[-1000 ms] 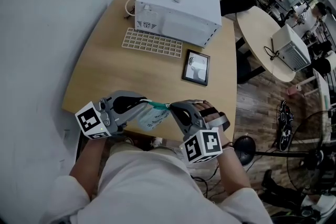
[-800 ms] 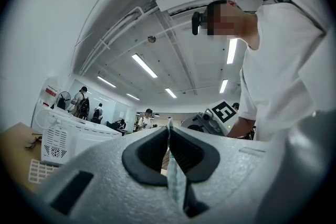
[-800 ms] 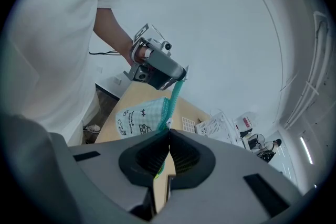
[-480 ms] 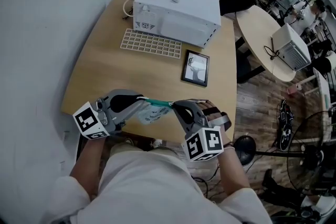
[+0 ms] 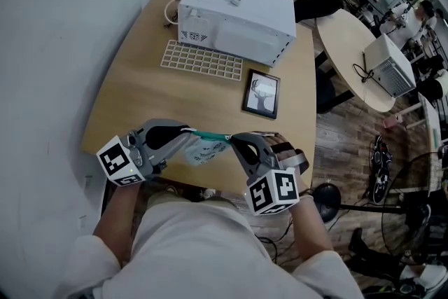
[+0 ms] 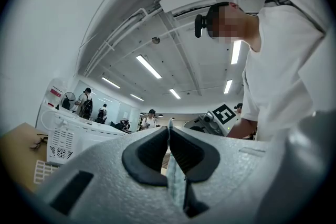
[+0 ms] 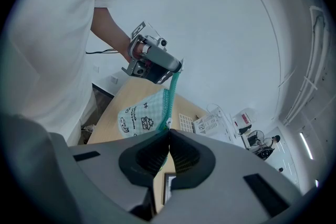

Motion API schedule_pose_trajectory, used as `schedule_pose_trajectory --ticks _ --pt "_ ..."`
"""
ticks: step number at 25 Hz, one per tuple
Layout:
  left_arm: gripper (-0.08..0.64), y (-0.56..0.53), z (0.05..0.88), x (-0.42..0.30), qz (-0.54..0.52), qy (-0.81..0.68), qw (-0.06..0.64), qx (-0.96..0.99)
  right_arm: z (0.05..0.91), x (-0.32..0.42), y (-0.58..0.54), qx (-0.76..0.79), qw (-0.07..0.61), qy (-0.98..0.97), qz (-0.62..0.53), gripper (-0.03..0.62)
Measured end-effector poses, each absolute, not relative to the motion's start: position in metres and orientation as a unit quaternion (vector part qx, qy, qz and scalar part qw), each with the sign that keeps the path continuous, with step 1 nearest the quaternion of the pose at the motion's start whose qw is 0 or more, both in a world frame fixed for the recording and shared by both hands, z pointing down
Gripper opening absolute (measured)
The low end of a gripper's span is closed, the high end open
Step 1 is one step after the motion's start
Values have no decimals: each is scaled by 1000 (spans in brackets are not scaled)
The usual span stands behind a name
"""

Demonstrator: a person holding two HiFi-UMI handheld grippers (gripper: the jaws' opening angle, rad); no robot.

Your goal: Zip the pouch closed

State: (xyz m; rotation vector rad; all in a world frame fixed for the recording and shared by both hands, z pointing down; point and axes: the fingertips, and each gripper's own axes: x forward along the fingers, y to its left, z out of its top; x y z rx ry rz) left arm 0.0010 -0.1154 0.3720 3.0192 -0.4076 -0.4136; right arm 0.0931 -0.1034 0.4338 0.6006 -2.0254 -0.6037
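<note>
Pouch (image 5: 203, 150) ×1 | zipper (image 7: 171, 93) ×1 | left gripper (image 5: 187, 136) clamped on pouch edge | right gripper (image 5: 234, 141) clamped on zipper

The pouch (image 5: 205, 150) is small, of pale mint checked fabric with little dark cartoon prints and a teal zipper (image 5: 210, 134) along its top. It hangs over the tabletop's (image 5: 154, 91) near edge, with the zipper taut and roughly level.

Bright, even indoor light – from ceiling strip lights (image 6: 148, 66), blown out white in left gripper view. Head view sharp, bent at edges; shadows on table (image 5: 154, 91) faint, soft. Both gripper views fisheye, black vignette at corners – near grey foreground blurred. Wall (image 7: 226, 18) washed pale; pouch (image 7: 142, 113) print fairly crisp.
</note>
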Motion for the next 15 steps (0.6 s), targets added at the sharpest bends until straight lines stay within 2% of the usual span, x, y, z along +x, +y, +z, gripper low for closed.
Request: schedule_pose_trajectory --ticks 15 --pt "23 -142 384 -17 -129 -179 47 974 438 83 -118 232 460 -818 -255 5"
